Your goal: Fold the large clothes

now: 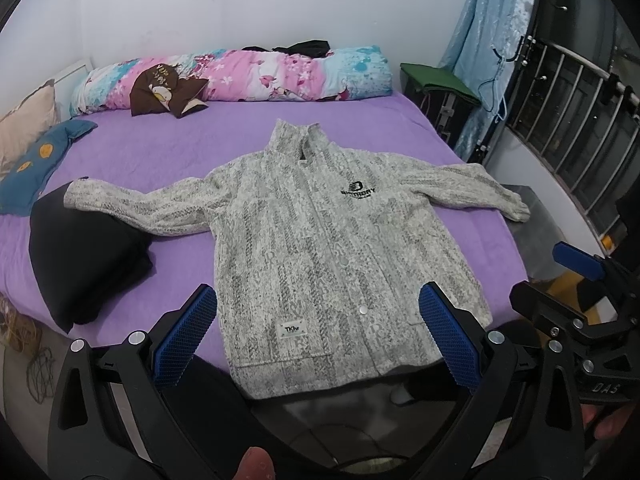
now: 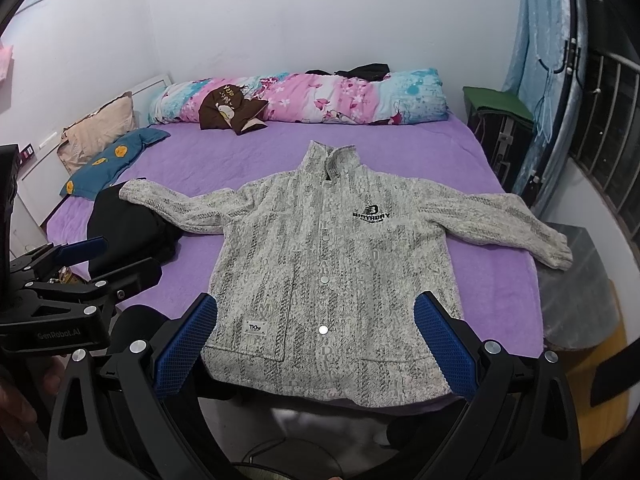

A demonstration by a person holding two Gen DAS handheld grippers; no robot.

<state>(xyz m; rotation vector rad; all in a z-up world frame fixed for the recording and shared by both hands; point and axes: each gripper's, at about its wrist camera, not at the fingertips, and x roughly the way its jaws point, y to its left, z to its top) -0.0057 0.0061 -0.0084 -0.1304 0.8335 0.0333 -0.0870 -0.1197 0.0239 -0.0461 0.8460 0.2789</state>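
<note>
A grey-white patterned fleece jacket [image 1: 320,220] [image 2: 332,260] lies face up on the purple bed [image 1: 160,152] [image 2: 240,156]. Its sleeves are spread to both sides, its collar points to the far wall, and its hem rests at the near edge. My left gripper [image 1: 317,291] hovers open just short of the hem, holding nothing. My right gripper [image 2: 317,299] is also open and empty in front of the hem. Each shows in the other's view: the right one [image 1: 560,280] beside the jacket's right hem corner, the left one [image 2: 108,264] off its left side.
A black garment [image 1: 88,248] [image 2: 132,224] lies under the left cuff. A rolled floral quilt [image 1: 260,76], a brown cloth [image 1: 164,92] and pillows [image 1: 36,164] line the far and left sides. A grey box [image 2: 576,280] and a green-topped stand [image 2: 500,104] flank the bed's right side.
</note>
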